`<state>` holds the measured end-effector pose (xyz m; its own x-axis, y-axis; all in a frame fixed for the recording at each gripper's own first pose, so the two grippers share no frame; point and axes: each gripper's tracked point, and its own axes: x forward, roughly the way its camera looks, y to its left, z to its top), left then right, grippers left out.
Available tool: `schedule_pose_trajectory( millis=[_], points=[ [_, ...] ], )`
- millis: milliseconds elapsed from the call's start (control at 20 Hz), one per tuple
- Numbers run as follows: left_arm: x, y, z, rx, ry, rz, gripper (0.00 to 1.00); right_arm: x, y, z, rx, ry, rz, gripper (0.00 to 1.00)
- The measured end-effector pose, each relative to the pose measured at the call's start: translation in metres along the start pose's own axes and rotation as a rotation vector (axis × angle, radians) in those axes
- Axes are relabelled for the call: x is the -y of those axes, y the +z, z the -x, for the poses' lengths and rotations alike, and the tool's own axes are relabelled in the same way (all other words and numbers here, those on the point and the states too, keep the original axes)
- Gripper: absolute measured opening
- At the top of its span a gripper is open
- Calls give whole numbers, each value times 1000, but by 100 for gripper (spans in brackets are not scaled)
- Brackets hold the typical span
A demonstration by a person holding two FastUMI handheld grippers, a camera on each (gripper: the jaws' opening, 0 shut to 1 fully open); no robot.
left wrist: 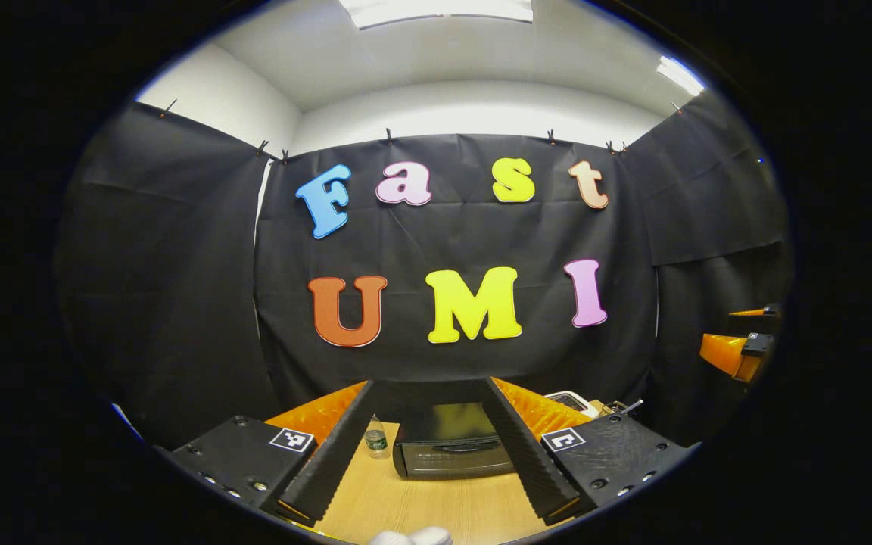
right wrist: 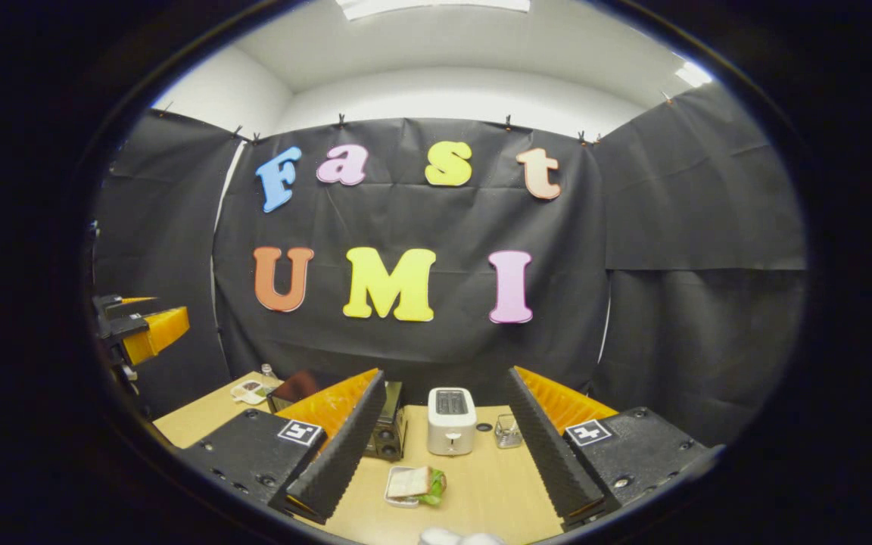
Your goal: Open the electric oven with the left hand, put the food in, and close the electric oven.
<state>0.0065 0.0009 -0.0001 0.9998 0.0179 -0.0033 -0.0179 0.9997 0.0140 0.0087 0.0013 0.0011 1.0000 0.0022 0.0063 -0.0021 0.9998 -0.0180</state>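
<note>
Both grippers' fingers (left wrist: 436, 454) (right wrist: 443, 462) gape, gripping nothing; one sandwich (right wrist: 415, 483), one toaster (right wrist: 451, 421), one shut oven (left wrist: 451, 449) on counter (left wrist: 421, 503).

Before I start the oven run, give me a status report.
Left gripper open, facing oven; door shut. Right gripper open above food. Toaster beside oven, not blocking.

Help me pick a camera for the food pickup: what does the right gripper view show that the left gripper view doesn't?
Right gripper view: the food in its small tray, a white toaster, a glass jar, and the oven at an angle, partly behind a finger. Left gripper view: the oven's closed door, square on. Shared: the oven, the wooden table, and the left gripper and right gripper, both open.
</note>
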Motion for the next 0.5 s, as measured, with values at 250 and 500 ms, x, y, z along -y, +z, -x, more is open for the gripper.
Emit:
schedule_pose_trajectory(
  millis=[250,500],
  points=[
    [2,-2,-4,1,1,-9,94,-4,-1,-4,-2,9,7,100],
    [7,-12,-13,-6,-2,-11,94,-2,-2,-7,-4,11,16,100]
  ],
)
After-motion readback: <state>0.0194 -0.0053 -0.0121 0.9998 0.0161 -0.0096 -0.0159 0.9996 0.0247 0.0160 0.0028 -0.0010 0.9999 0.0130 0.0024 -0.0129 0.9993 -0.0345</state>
